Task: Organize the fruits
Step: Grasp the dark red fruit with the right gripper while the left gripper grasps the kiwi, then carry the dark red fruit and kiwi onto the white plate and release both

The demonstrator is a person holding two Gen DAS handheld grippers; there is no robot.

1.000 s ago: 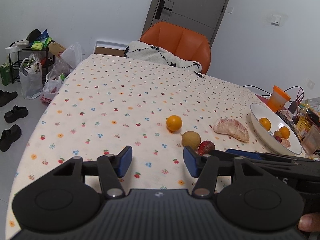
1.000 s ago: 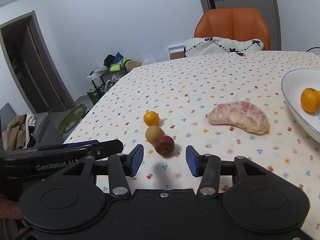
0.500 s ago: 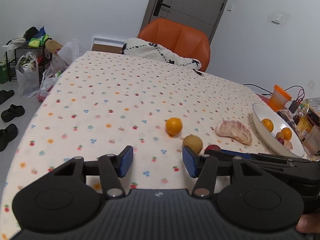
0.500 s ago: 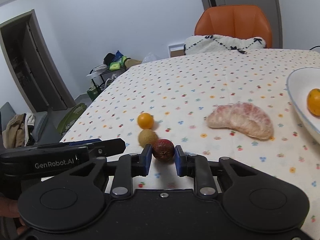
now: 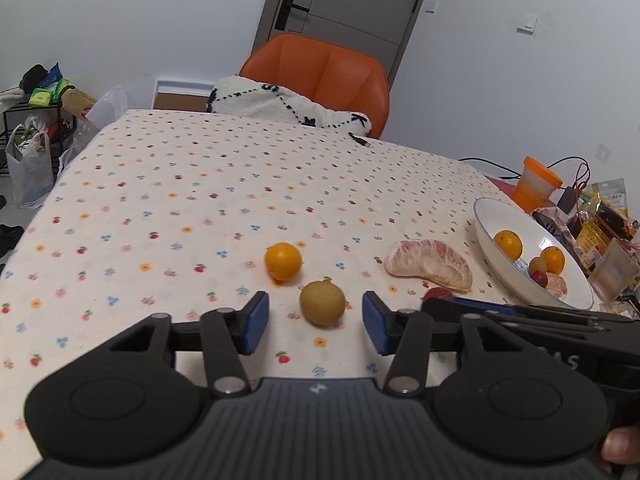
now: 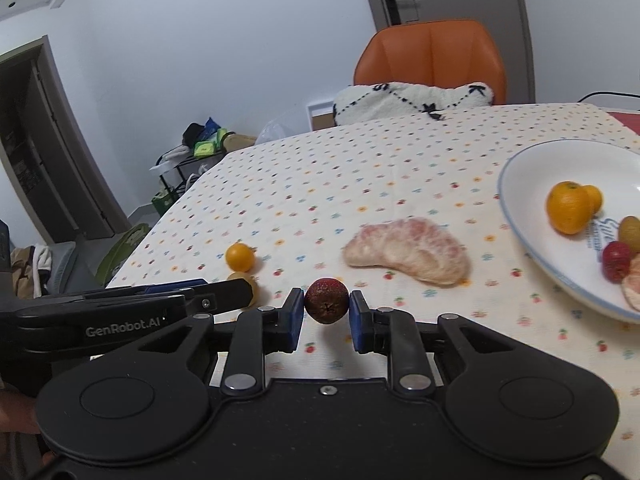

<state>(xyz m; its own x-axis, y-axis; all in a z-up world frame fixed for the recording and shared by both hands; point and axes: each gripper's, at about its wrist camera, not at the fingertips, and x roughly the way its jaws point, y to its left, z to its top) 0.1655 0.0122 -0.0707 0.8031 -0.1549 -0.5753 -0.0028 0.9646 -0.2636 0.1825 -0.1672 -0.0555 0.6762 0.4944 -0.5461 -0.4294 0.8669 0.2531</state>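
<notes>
The right gripper (image 6: 326,314) pinches a small dark red fruit (image 6: 326,300), lifted a little above the tablecloth (image 6: 360,168). The fruit is round, and its little dimpled end faces the camera. The left gripper (image 5: 316,322) is wide open around a round brown fruit (image 5: 322,303) on the cloth. Farther off lies a small orange (image 5: 283,261). To the right, a peeled pomelo piece (image 6: 408,252) lies long-ways left to right, beside a white plate (image 6: 520,216) holding fruit.

A dark red fruit (image 6: 327,300) hung pinched between blue jaws, clear of the desk (image 6: 360,168). Left of it lay a tan round fruit (image 5: 322,303) and a small orange (image 5: 283,261); right of it, a peeled pomelo chunk (image 6: 408,257) and a white bowl (image 6: 520,168) of fruit.
</notes>
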